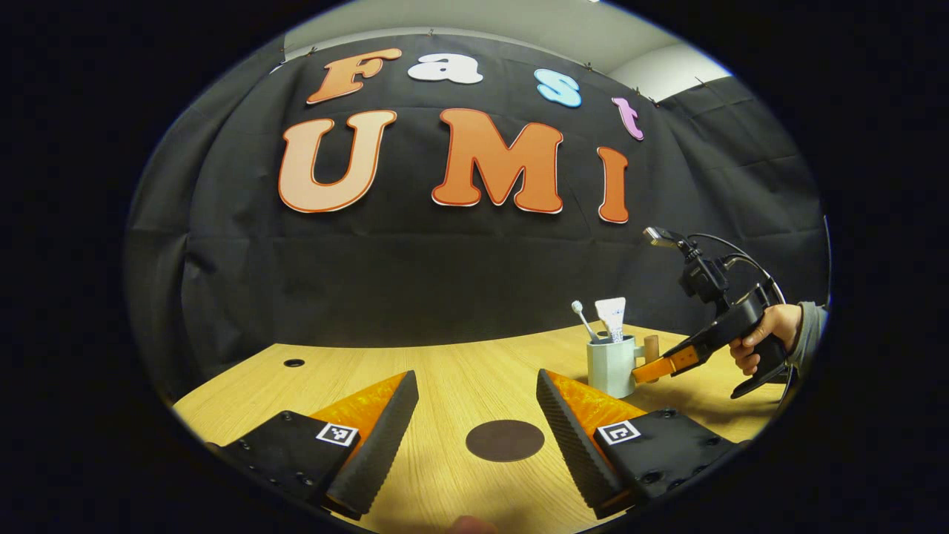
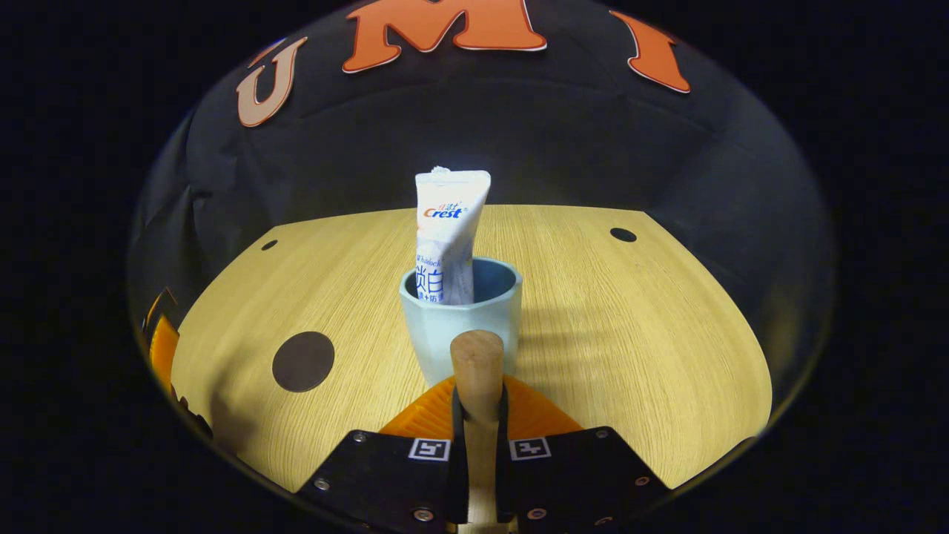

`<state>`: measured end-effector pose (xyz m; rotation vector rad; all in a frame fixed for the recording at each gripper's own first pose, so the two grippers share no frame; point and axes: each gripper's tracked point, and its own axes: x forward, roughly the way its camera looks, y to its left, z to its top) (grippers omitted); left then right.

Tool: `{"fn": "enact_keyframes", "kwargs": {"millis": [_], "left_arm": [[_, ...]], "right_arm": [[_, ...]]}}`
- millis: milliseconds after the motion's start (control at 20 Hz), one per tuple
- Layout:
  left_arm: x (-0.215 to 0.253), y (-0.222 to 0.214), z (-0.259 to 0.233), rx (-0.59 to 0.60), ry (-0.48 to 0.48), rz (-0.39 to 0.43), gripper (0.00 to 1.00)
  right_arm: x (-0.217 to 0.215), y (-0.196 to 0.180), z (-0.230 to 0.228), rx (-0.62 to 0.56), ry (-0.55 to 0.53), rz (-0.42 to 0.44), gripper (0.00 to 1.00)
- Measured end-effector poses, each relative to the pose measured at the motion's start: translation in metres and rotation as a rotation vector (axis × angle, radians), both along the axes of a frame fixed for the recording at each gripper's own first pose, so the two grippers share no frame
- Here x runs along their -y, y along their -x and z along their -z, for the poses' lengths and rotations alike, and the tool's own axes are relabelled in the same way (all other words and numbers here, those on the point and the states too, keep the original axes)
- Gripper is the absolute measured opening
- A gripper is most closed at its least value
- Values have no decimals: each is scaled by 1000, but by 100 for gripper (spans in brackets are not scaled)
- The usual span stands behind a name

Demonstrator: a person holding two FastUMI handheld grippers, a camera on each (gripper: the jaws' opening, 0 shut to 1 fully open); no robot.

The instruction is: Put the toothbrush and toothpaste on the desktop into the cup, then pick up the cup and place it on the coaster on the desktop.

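Observation:
A pale blue cup (image 2: 460, 326) stands on the wooden desktop (image 2: 630, 348) with a white toothpaste tube (image 2: 448, 237) upright inside it. In the left gripper view the cup (image 1: 609, 367) also holds a white toothbrush (image 1: 583, 319) beside the toothpaste tube (image 1: 612, 319). My right gripper (image 2: 478, 415) is shut on the cup's wooden handle (image 2: 478, 378); its orange fingers (image 1: 656, 367) reach the handle from the right. The round dark coaster (image 1: 505, 440) lies between the fingers of my left gripper (image 1: 474, 423), which is open over the desk. The coaster (image 2: 302, 361) sits left of the cup.
A person's hand (image 1: 767, 337) holds the right gripper at the desk's right side. Small round holes (image 1: 293, 363) (image 2: 623, 234) mark the desktop near its far corners. The black cloth wall closes the back of the desk.

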<state>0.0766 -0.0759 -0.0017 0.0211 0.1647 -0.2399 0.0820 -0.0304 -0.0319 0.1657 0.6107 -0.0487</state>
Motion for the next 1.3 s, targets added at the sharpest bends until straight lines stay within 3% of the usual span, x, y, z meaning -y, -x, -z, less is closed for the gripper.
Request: {"fn": "enact_keyframes", "kwargs": {"millis": [350,650,1050,1300], "left_arm": [[2,3,7,-63,17,-4,100],[2,1,4,-55,-34,15,100],[18,-1,-10,-1,10,74,100],[17,-3,-14,4,-1,67,100]], "right_arm": [[1,-5,8,-7,36,-36,15],[2,-1,14,-26,72,-49,15],[12,17,-7,-56,113,-57,29],[13,18,-8,-155,127,-129,33]]}}
